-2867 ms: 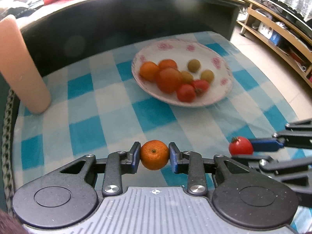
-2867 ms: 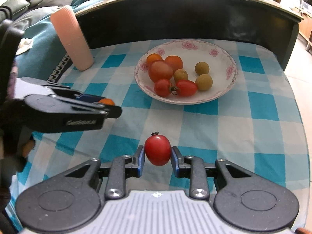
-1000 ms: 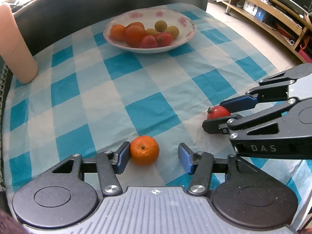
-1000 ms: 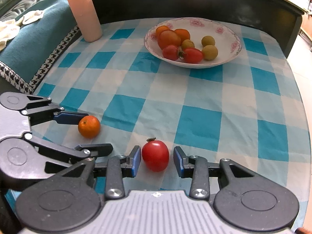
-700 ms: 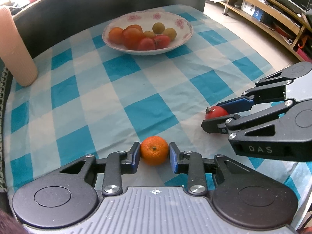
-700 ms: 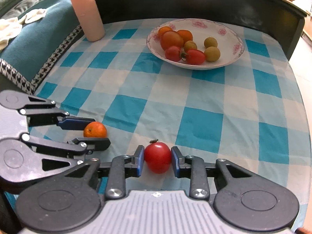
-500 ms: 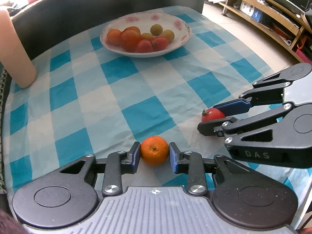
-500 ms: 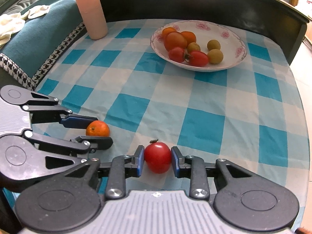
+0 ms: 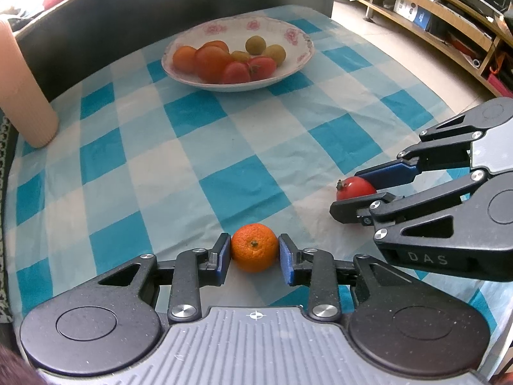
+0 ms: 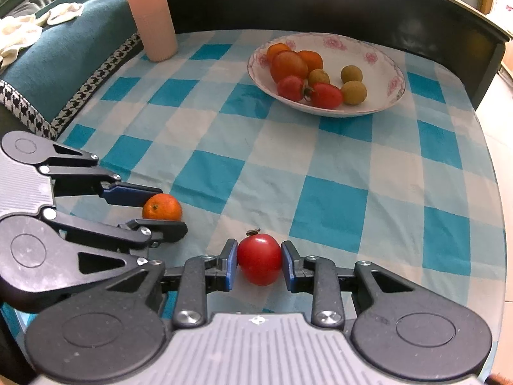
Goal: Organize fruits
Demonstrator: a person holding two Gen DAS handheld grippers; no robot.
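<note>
A small mandarin rests on the blue-checked cloth between the pads of my left gripper. The pads touch both its sides, and the jaws are opening slightly. The right wrist view shows the same mandarin at the left, inside the left gripper. My right gripper is shut on a red tomato with its stem up, low over the cloth. That tomato and the right gripper show at the right of the left wrist view. A flowered white bowl with several fruits stands far ahead.
A tall pink ribbed cylinder stands at the cloth's far left corner. A dark raised board runs behind the bowl. The table's edge drops to the floor on the right, with wooden shelves beyond. A teal cushion lies on the left.
A second ago both grippers stood open around their fruits on the cloth. Both have since closed onto them. Neither hand has shifted.
</note>
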